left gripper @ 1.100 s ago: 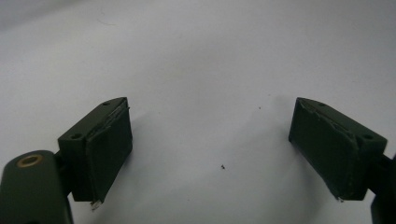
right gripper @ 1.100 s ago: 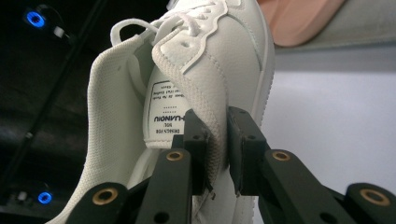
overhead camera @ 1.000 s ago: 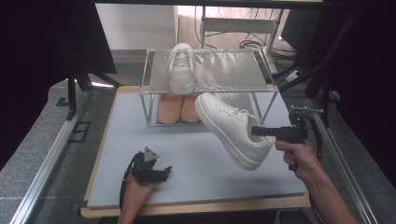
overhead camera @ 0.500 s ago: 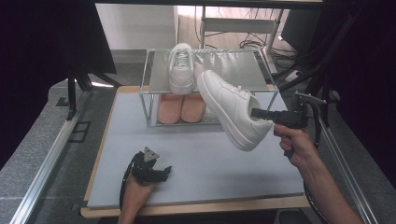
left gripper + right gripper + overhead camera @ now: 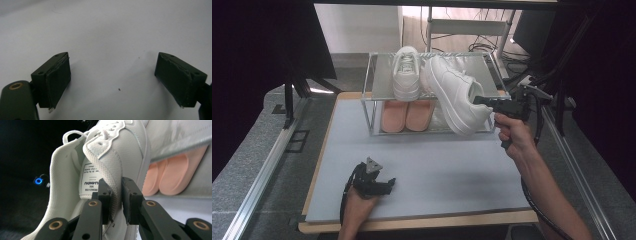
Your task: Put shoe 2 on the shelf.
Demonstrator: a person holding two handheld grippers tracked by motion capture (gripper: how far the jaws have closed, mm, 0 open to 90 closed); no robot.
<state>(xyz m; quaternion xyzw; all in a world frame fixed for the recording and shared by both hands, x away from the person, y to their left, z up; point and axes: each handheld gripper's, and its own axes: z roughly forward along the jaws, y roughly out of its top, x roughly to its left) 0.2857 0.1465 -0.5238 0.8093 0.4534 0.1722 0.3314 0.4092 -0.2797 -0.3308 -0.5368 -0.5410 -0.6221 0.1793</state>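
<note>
Item list, L to R. Left tool (image 5: 379,186): resting on the grey mat at near left of the table (image 5: 422,220), jaws wide apart, nothing between them; the left gripper view shows bare mat under both pads. No change vs. earlier frames. Rack (image 5: 373,95): two-tier wire/metal shoe rack at far centre of the mat. Shelved sneaker (image 5: 406,74): white, on the top tier, left side, toe pointing far. Pink insoles (image 5: 407,115): pair on the bottom tier, side by side. Carried sneaker (image 5: 457,97): white, mate of the first, held in the air at the rack's right half, tilted, toe up over the top tier, sole facing right/down, heel hanging in front of the rack. Right tool (image 5: 479,100): jaws narrow, pinched on the padded collar at the shoe opening, one pad inside, one outside (right gripper view). Risks, judged: thin grip on soft collar, so the shoe may swing or slip out; the low heel may catch the top tier's front edge; the toe may nudge the shelved sneaker if set too far left; landing tilted, it may roll off the right end. Vs. earlier: carried sneaker was lower, nearer, over the mat right of centre; now up and farther, at the top tier.
</note>
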